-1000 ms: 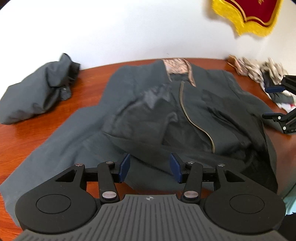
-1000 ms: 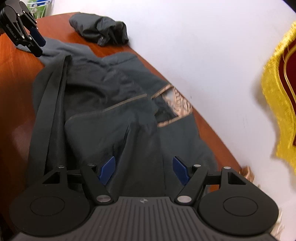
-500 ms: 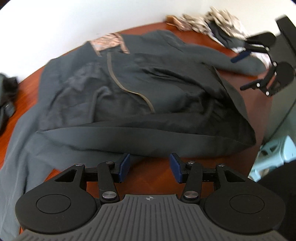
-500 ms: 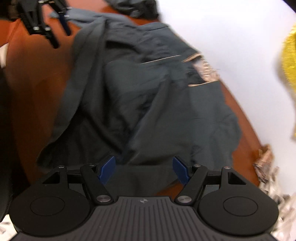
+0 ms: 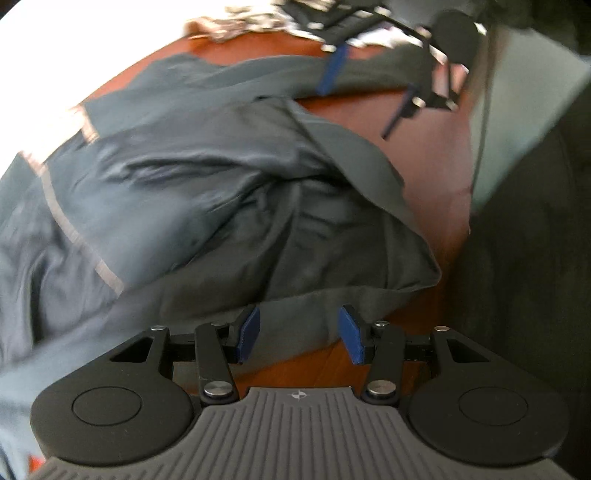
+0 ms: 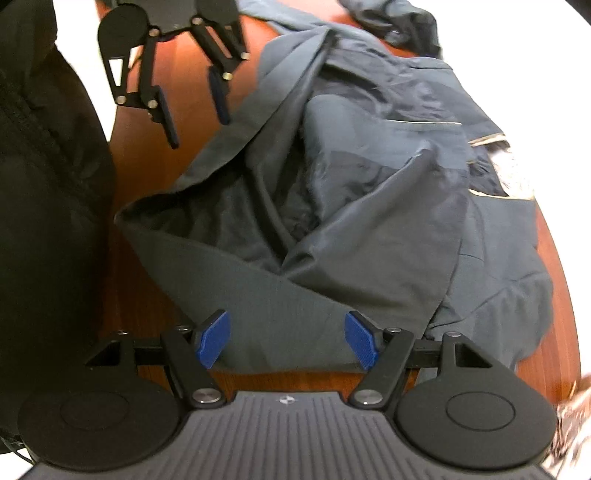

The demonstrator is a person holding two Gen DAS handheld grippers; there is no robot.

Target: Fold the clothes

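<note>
The jacket [image 5: 207,192] lies spread and rumpled on the reddish wooden table [image 5: 436,155], its dark grey cloth folded over itself in loose ridges, with a thin pale trim running along one edge and a patterned lining showing at the collar on the far left of my left view. Its near hem sits at the table's near side, just in front of both my claws.

My left claw [image 5: 299,332] points steeply down at that hem. Its blue pads [image 5: 248,332] stand apart with grey cloth seen in the gap between them, but they are not pressing on it, so I count it released.

My right claw [image 6: 286,338] hangs over the same hem further along, spread wider, its pads clear of the cloth: released too, grasping nothing.

In the right view, a second dark garment [image 6: 399,18] lies bunched at the far edge of the table, apart from the jacket. In the left view, a heap of pale patterned cloth [image 5: 236,26] sits at the far edge, blurred. A person's dark clothing [image 6: 44,184] fills the left side of the right view.
</note>
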